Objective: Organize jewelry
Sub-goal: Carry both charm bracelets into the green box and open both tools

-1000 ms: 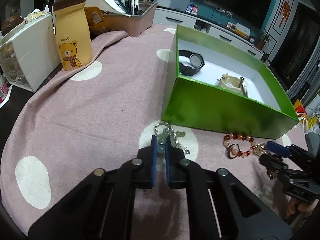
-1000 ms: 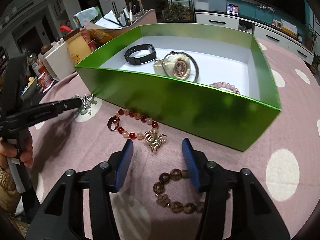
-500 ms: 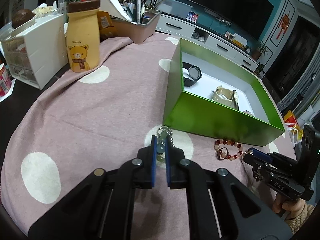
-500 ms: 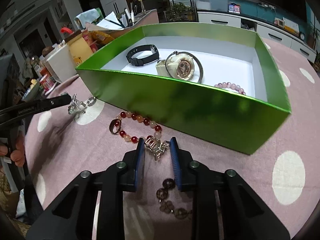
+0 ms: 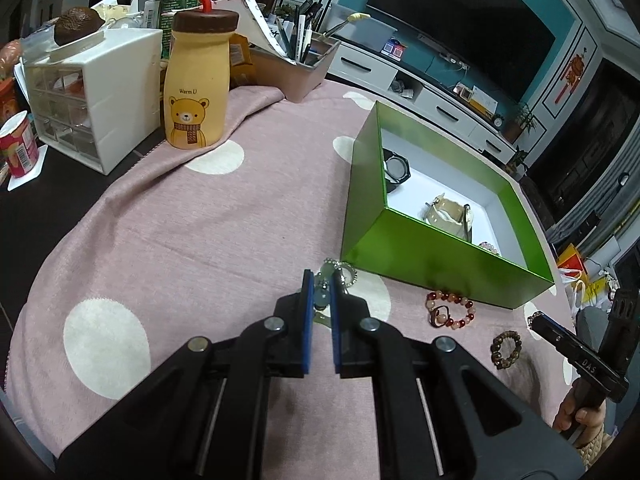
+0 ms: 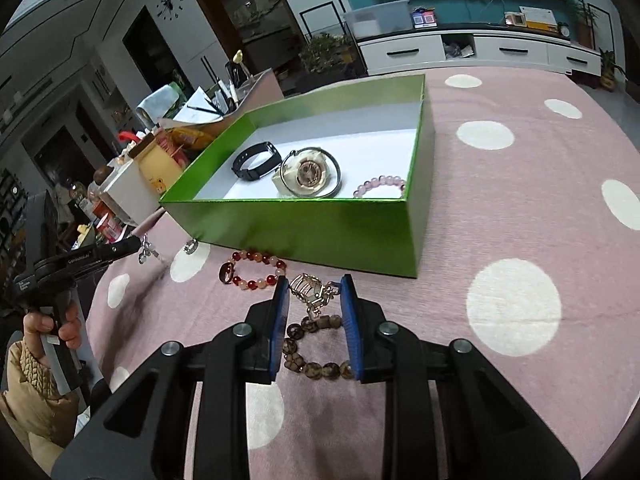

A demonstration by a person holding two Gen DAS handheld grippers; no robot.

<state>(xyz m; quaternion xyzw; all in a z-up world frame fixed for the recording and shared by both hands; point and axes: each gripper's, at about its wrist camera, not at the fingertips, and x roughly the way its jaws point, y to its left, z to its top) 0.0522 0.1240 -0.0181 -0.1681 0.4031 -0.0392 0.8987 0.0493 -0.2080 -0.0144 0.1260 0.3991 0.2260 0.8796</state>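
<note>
A green box [image 5: 436, 256] [image 6: 320, 232] holds a black watch [image 6: 254, 162], a cream watch [image 6: 304, 174] and a pink bead bracelet [image 6: 378, 185]. My left gripper [image 5: 320, 280] is shut on a silver chain bracelet [image 5: 338, 274] and holds it above the cloth, left of the box; it also shows in the right wrist view [image 6: 146, 249]. My right gripper [image 6: 314, 286] stands partly closed around a gold clasp piece [image 6: 310, 288], pads beside it; whether they pinch it is unclear. A red bead bracelet [image 6: 254, 270] and a brown bead bracelet [image 6: 316, 346] lie on the cloth.
A pink dotted cloth [image 5: 208, 220] covers the round table. A yellow bear bottle [image 5: 196, 88], a white drawer unit [image 5: 92, 96] and a pen tray [image 5: 296, 68] stand at the far left edge. A small red ring [image 6: 226, 272] lies by the red bracelet.
My left gripper has lifted the silver chain bracelet off the cloth and risen. My right gripper closed in around the gold clasp piece and has risen too.
</note>
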